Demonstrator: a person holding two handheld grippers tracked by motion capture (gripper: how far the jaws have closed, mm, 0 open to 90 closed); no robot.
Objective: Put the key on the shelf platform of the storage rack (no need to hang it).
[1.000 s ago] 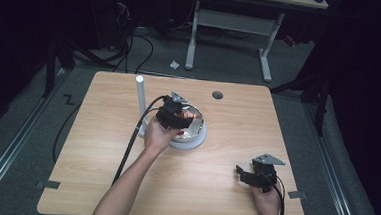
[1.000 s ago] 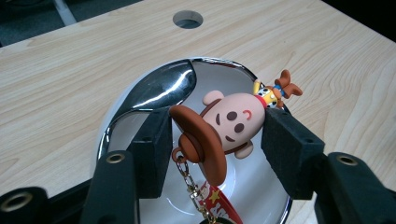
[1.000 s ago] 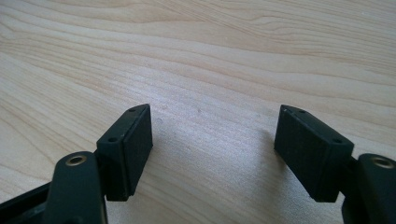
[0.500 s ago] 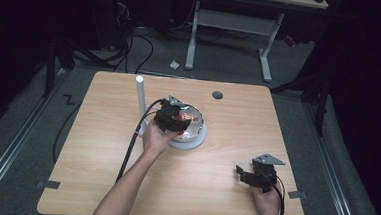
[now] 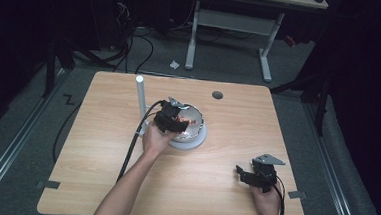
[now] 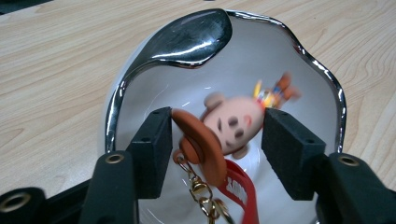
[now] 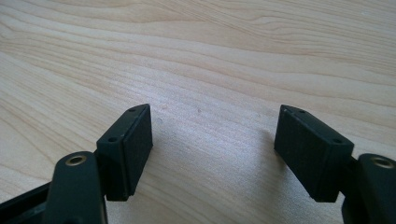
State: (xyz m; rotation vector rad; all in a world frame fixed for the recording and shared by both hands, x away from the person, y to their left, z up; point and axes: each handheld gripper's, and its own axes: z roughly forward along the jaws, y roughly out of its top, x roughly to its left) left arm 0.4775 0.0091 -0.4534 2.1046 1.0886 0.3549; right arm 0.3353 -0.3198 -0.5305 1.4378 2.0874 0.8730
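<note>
Keychain (image 6: 229, 128) is placed in the bowl (image 6: 322, 79), mid counter (image 5: 99, 172). Left hand-held gripper (image 6: 215, 140) has just been opening; the toy sits between the pads, apparently released. Right hand-held gripper (image 7: 215, 149) is held open over bare counter, near right. Withdrawal is left.

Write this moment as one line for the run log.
left claw: just opening, keychain toy loose between jaws, over bowl | right claw: open, nothing held, over table
</note>
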